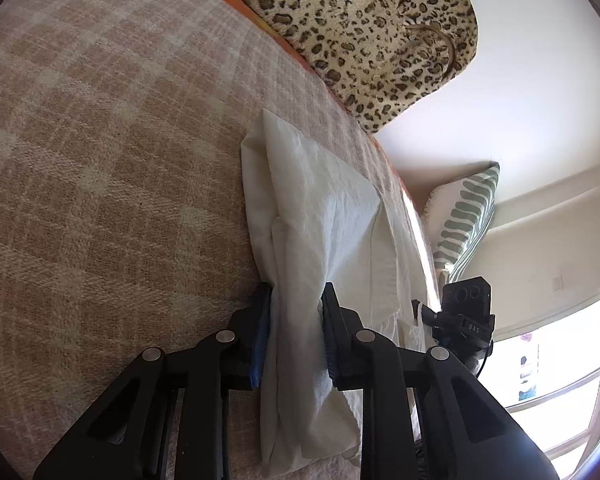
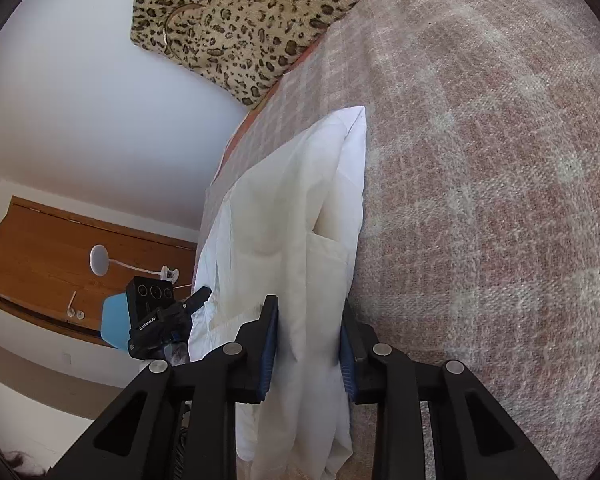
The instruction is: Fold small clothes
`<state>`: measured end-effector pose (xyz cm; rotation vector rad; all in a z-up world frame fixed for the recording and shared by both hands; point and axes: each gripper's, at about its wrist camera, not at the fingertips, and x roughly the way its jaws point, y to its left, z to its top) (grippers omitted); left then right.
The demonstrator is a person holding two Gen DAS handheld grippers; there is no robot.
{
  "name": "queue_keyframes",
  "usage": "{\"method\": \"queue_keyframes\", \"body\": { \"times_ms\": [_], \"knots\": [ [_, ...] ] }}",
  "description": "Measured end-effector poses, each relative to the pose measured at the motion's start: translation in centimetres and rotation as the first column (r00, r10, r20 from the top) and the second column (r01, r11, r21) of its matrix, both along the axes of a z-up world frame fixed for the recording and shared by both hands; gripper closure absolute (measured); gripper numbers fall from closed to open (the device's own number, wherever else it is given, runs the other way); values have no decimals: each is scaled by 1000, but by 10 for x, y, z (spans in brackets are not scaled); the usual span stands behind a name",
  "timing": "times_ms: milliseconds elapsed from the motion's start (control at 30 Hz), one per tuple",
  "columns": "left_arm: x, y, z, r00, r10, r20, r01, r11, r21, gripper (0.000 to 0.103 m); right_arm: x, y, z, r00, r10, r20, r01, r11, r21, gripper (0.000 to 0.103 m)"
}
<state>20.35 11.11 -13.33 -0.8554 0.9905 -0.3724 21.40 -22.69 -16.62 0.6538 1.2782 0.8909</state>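
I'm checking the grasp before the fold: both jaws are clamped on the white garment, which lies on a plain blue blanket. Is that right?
Not quite. The blanket is pinkish-beige plaid, not plain blue, as both wrist views show. The rest holds: the left gripper and the right gripper each have their jaws clamped on the white garment.

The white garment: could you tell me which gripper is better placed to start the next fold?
Neither clearly: the left gripper and right gripper each clamp an edge of the white garment on the plaid cover, so I'd move both together.
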Motion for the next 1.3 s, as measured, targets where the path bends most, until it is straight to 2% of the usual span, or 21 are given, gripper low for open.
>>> {"method": "queue_keyframes", "body": {
  "times_ms": [67, 200, 367, 533, 767, 1033, 1200, 1300],
  "knots": [
    [-1, -7, 6, 1000, -7, 18, 6, 998, 65, 87, -1, 2, 1, 1000, -9, 10, 9, 1000, -13, 85],
    [-4, -21, 22, 997, -31, 65, 17, 979, 202, 90, -8, 9, 19, 995, 0, 98, 8, 997, -75, 89],
    [-10, -38, 43, 989, -69, 130, 20, 937, 348, 92, -16, 19, 44, 979, 22, 205, 8, 990, -144, 90],
    [-19, -54, 63, 975, -114, 191, 17, 896, 444, 92, -26, 27, 65, 952, 50, 303, 13, 979, -202, 91],
    [-24, -78, 86, 955, -156, 254, 10, 868, 496, 93, -44, 22, 98, 912, 57, 406, 37, 975, -220, 92],
    [-23, -117, 105, 926, -226, 301, 32, 843, 536, 93, -55, 9, 129, 879, 45, 474, 73, 971, -226, 92],
    [-19, -152, 116, 896, -293, 335, 52, 817, 574, 93, -60, -8, 141, 859, 37, 510, 106, 963, -249, 92],
    [-12, -173, 122, 876, -324, 356, 64, 811, 581, 93, -57, -24, 147, 848, 29, 530, 129, 957, -258, 92]
  ]
}}
